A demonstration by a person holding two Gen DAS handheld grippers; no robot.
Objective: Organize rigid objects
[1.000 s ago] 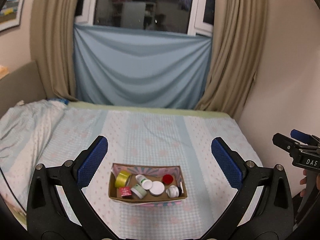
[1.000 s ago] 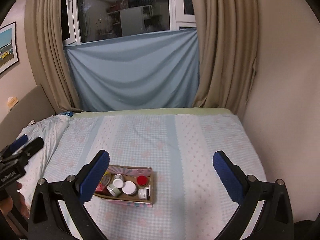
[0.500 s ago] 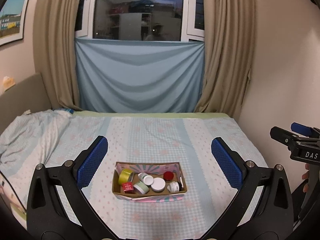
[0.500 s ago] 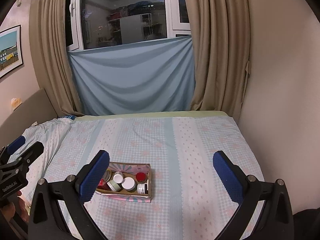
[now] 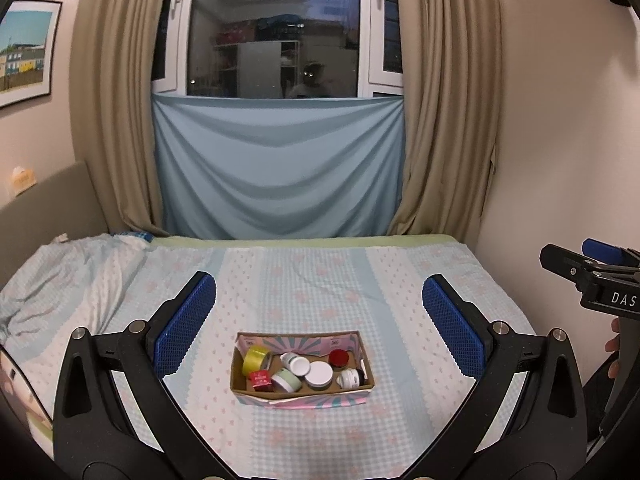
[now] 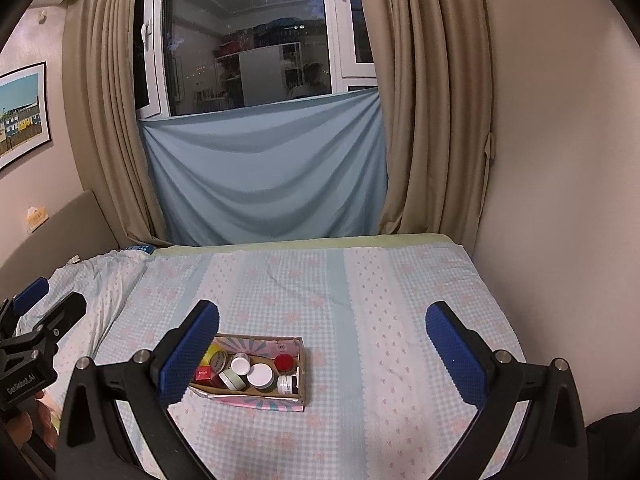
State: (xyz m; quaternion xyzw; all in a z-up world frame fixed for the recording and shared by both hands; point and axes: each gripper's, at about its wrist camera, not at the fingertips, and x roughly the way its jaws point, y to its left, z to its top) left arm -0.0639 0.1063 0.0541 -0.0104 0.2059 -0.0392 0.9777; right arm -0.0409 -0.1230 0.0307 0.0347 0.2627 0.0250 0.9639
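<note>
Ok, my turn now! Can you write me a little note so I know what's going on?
Left tongs: open, holding nothing, up above the bed.
Right tongs: open, holding nothing too.
The cardboard box sits on the checked bedsheet. Inside are the yellow tape roll, red-lidded jar, white-lidded jar and other small pots.
Done: every item visible is in the box.
Left: nothing loose visible; perhaps tidy the pots lying on their sides.

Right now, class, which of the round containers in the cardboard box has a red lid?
The small jar with the red lid, at the box's far right corner. The other jars nearby carry white lids, and the yellow round thing at the left is a tape roll.
</note>
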